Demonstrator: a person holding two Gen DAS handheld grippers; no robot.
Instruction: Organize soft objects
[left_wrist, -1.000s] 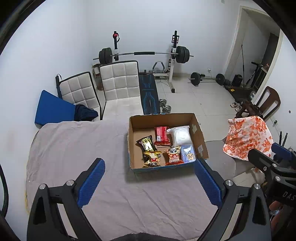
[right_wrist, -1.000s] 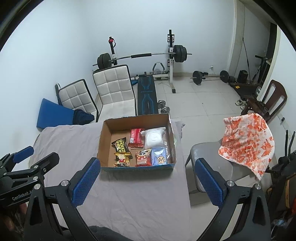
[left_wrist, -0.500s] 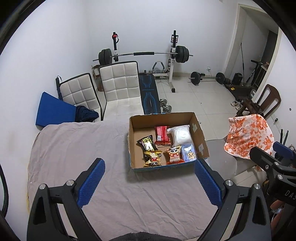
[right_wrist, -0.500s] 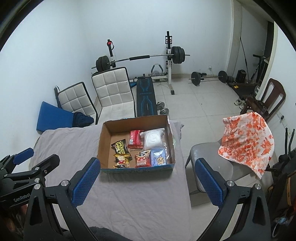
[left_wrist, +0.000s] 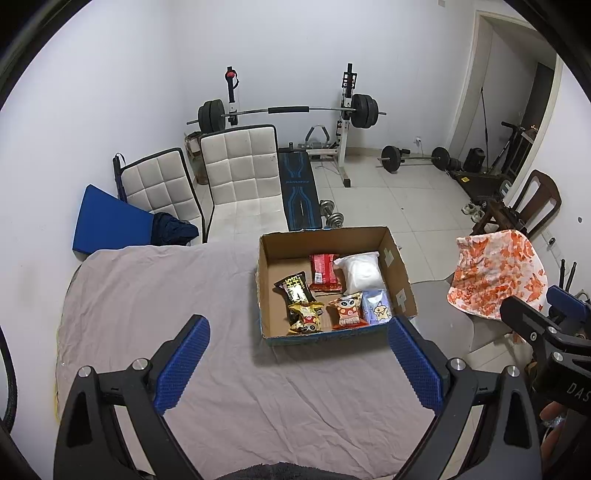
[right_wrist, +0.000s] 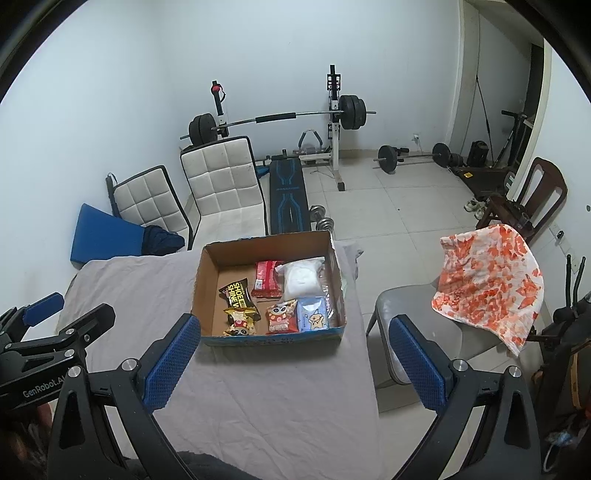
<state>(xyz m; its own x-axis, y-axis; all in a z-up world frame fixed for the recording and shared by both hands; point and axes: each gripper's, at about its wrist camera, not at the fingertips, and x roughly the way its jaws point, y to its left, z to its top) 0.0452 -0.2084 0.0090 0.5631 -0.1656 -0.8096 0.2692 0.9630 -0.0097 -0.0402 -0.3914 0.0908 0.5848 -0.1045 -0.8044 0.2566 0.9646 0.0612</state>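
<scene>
1. Soft packets (left_wrist: 334, 293) lie inside the cardboard box (left_wrist: 400, 273), which sits on the grey sheet (left_wrist: 155, 295).
2. The left gripper (left_wrist: 297, 365) hovers short of the box's near wall, jaws spread, holding nothing.
3. The right gripper (right_wrist: 291, 360) hovers likewise, jaws parted and empty.
4. Risk: packets crowd the box's near-right corner, so a careless pinch may catch two.

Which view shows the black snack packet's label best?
Right wrist: the black snack packet in the cardboard box faces the camera and its yellow lettering is legible. Left wrist shows the same packet more foreshortened, with the text too small to read.
</scene>
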